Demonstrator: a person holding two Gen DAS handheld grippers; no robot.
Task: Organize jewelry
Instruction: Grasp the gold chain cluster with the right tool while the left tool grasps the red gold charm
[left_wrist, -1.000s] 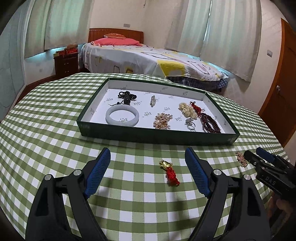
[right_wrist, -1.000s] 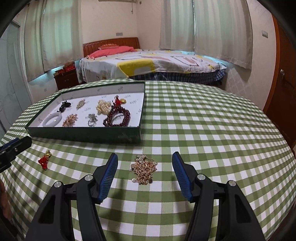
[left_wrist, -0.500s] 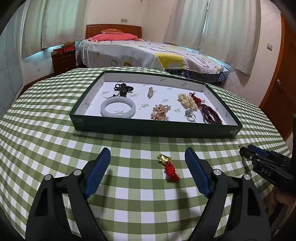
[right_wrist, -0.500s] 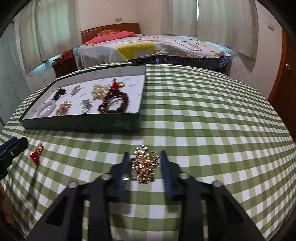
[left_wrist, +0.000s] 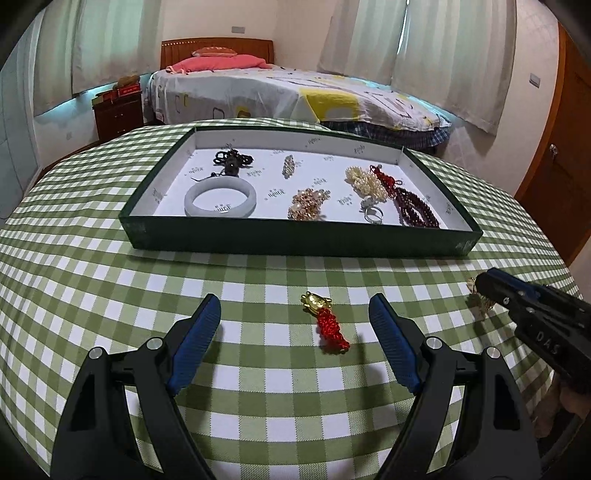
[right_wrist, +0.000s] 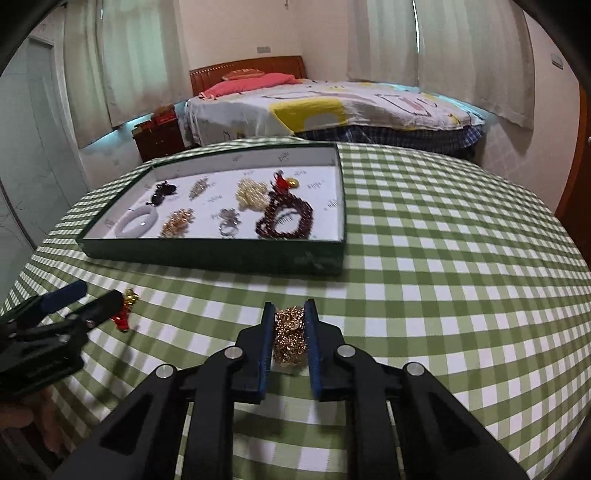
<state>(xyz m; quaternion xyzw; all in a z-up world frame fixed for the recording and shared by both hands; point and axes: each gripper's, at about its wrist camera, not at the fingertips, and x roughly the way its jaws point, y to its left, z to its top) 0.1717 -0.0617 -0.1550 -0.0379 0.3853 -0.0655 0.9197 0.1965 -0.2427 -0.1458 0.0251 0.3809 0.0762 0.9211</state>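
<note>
- Green shallow tray (left_wrist: 303, 240), white-lined, resting on the checked cloth; eight or so pieces inside.
- White bangle (left_wrist: 220, 198) lying flat near the tray's front left.
- Black knotted cord piece (left_wrist: 232, 161) behind the bangle.
- Small silvery brooch (left_wrist: 288, 166) mid-back; gold cluster (left_wrist: 307, 204) front centre.
- Cream pearl bunch (left_wrist: 364, 181), silver ring (left_wrist: 372, 214), dark red bead strand (left_wrist: 415, 206) coiled at the right end, red tassel knot (left_wrist: 384, 179) touching it.
- Gold charm with red knotted tassel (left_wrist: 325, 322) lying loose on the cloth in front of the tray.
- Gold chain bundle (right_wrist: 290, 341) bunched between closing blue pads, possibly just lifted off the cloth.
</note>
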